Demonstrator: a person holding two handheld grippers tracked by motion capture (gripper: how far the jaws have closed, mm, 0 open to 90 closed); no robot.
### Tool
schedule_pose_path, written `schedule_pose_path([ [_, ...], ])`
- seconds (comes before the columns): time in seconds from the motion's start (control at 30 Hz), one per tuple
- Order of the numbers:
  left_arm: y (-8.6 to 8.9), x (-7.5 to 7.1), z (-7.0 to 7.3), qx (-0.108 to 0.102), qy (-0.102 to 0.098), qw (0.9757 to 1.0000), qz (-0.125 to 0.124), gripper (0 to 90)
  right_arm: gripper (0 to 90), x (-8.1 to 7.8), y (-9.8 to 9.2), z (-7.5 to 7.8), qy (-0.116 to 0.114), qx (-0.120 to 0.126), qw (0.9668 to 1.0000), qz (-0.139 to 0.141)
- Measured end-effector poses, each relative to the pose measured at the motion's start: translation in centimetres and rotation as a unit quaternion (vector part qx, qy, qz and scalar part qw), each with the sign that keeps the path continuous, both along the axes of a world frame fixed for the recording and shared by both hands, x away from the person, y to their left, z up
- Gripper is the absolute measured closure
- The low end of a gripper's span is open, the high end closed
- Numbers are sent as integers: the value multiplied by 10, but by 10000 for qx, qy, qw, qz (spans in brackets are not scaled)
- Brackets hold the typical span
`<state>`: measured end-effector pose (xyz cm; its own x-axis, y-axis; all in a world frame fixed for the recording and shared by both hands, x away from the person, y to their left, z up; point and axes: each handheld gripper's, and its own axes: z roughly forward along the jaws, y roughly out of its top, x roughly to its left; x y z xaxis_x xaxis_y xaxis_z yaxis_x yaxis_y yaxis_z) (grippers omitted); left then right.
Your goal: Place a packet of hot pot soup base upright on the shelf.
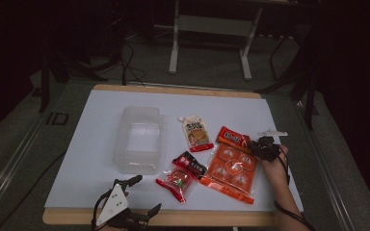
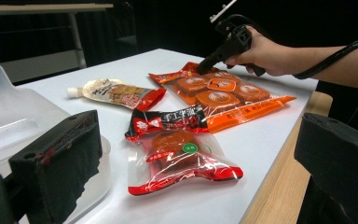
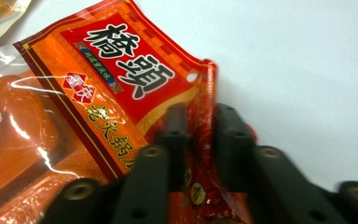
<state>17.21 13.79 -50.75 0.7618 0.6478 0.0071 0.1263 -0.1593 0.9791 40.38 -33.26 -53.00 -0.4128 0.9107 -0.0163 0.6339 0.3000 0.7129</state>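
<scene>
Left gripper (image 1: 142, 195) sits at the near edge of the white surface (image 1: 96, 159), fingers (image 2: 58, 161) wide apart with nothing between them, just in front of the clear plastic container (image 1: 138, 139). Just past it lies a clear red-trimmed snack packet (image 2: 179, 161), touching a black-and-red packet (image 2: 168, 122) behind it. Right of those is a large orange pack with four round pieces (image 1: 231, 173), its near end close to the surface edge. Right gripper (image 1: 256, 145) reaches in from the right side beside that pack; its fingers (image 3: 175, 135) are clamped on the pinched-up edge of the red-orange sauce packet (image 3: 121, 77), which lies at the far right of the group, overlapping the large orange pack's far end. Farther back, towards the middle, a pale spouted pouch (image 1: 196, 133) lies flat, apart from the container. Beyond the surface: dark floor and a white table frame (image 1: 209, 38).
</scene>
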Motion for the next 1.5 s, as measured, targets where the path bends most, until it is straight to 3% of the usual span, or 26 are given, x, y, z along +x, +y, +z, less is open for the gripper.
schedule_pose_path([
  [0.13,-1,-1,0,3,-7,10000,-36,12,876,0,5,3,45,-81,10000,-9],
  [0.23,-1,0,0,-9,-3,10000,-41,12,881,0,4,6,84,-10,10000,-29],
  [0.33,0,0,0,-23,6,10000,-29,12,885,-3,8,12,-27,-148,9999,-39],
  [0.43,0,1,0,-36,15,10000,-28,12,887,-7,6,21,-153,15,9999,-63],
  [0.63,-2,0,0,-11,-5,10000,-42,12,887,-19,3,36,-379,-14,9993,10],
  [0.8,-1,0,0,-5,-1,10000,-36,12,888,-28,3,52,-624,121,9980,41],
  [1.13,-2,-1,0,-18,-6,10000,-39,12,890,-56,9,90,-1203,229,9920,306],
  [1.5,-3,-1,0,-16,7,10000,-54,12,889,-98,22,125,-1824,394,9796,746],
])
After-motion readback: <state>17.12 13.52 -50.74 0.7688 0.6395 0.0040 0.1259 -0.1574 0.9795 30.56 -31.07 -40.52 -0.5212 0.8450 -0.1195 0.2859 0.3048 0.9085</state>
